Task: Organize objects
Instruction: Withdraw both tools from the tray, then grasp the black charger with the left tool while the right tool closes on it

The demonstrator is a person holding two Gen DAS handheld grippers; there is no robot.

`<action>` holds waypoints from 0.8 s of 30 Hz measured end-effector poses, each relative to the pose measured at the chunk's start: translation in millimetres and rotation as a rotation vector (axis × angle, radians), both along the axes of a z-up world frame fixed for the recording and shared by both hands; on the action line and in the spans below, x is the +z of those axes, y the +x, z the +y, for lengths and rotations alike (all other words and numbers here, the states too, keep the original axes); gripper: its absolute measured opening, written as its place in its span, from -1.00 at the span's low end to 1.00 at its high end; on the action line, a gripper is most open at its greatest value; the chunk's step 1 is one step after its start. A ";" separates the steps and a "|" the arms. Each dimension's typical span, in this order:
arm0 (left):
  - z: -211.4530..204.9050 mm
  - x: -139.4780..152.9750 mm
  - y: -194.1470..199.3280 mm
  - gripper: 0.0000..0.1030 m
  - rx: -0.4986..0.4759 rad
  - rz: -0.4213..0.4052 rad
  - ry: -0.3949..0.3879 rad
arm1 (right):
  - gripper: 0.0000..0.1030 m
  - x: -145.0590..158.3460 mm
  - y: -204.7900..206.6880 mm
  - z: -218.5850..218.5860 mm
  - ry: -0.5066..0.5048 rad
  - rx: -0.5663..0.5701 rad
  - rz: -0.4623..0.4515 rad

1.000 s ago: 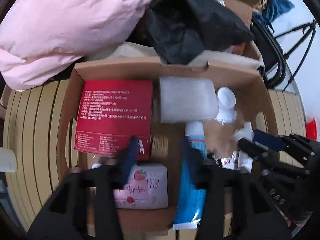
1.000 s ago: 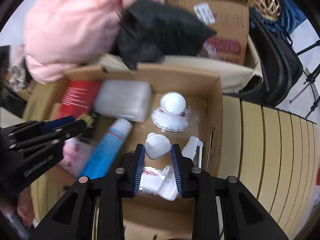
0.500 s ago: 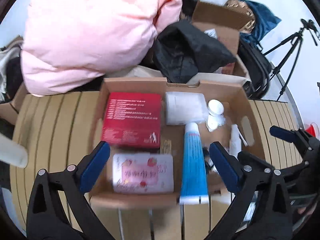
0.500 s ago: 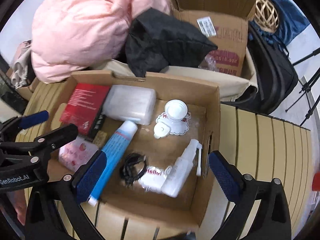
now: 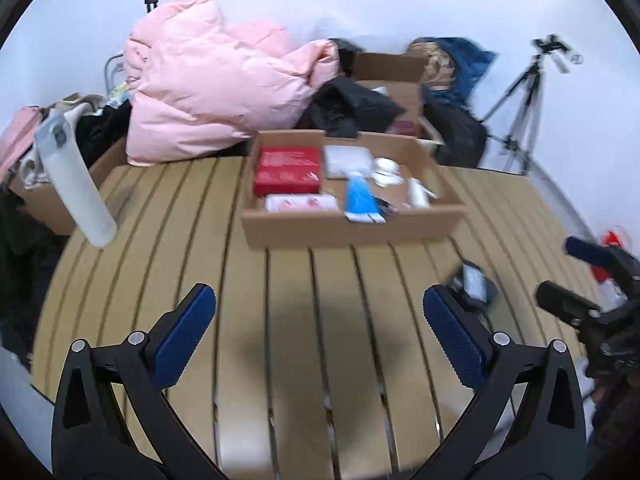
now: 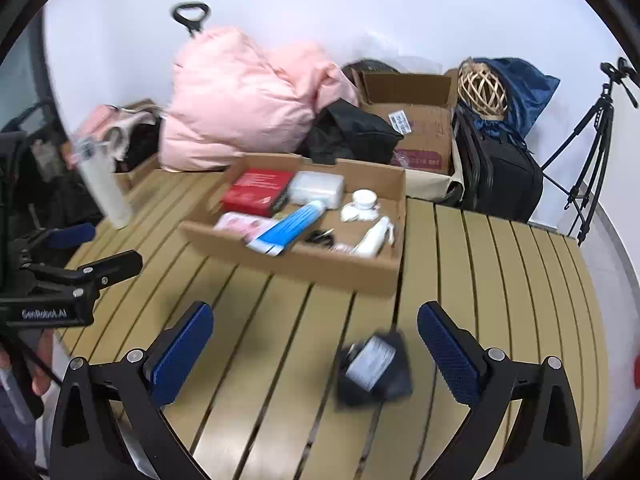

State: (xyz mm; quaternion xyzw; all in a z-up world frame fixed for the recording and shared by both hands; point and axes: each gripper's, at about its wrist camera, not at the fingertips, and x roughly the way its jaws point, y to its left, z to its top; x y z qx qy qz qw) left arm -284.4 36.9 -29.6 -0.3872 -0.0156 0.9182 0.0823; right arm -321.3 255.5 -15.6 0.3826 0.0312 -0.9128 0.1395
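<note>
Right wrist view: we note both hand-held grippers, left (image 5: 320, 334) and right (image 6: 316, 346), spread wide and empty; cardboard box (image 6: 320, 268) at desk's (image 6: 256, 360) far edge.

Counted across both wrist views:

- One open cardboard tray (image 6: 304, 266) on the slatted table (image 6: 480, 280).
- Inside it, eight items are made out: one red box (image 6: 256, 190), one clear plastic pack (image 6: 318, 186), one pink packet (image 6: 240, 224), one blue tube (image 6: 290, 230), one white spray bottle (image 6: 374, 236), one white jar (image 6: 364, 200), one black cord (image 6: 320, 236), one small white packet (image 6: 342, 248) — the last partly hidden.
- One dark pouch (image 6: 374, 368) with a white label is seen on the table.
- One white bottle (image 5: 76, 188).
- One tripod (image 6: 592, 152).
- Two grippers are seen — left gripper (image 5: 320, 336), right gripper (image 6: 316, 352).
</note>
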 end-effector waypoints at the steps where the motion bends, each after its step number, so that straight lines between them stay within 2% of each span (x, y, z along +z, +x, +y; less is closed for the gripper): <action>1: -3.1 -2.7 15.9 1.00 0.013 0.011 -0.008 | 1.00 -4.1 17.9 0.2 -0.002 0.006 0.010; 4: -7.7 -7.2 53.2 1.00 0.042 0.075 -0.028 | 1.00 -23.1 61.3 4.4 -0.004 -0.028 0.019; 6: -10.4 -13.0 71.8 1.00 0.024 0.111 0.003 | 1.00 -34.9 82.3 8.4 -0.024 -0.057 0.020; 9: -8.6 -32.3 81.5 1.00 0.013 0.069 -0.003 | 1.00 -56.4 102.2 10.7 -0.015 -0.079 0.026; 11: -4.9 -40.9 81.5 1.00 0.008 0.041 -0.029 | 1.00 -69.1 102.7 8.4 0.036 -0.085 -0.016; 15: 1.6 -46.7 82.6 1.00 -0.012 0.037 -0.025 | 1.00 -67.6 105.8 13.5 -0.024 -0.073 -0.020; 19: 12.8 -56.3 73.1 1.00 -0.048 0.036 -0.030 | 1.00 -68.2 102.4 22.0 -0.048 -0.113 -0.023; 22: 29.0 -68.5 50.6 1.00 -0.094 -0.006 0.033 | 0.96 -70.6 89.8 32.8 -0.101 -0.122 -0.050; 24: 43.8 -75.1 35.0 1.00 -0.142 -0.026 0.083 | 0.78 -69.0 72.4 40.2 -0.103 -0.142 -0.060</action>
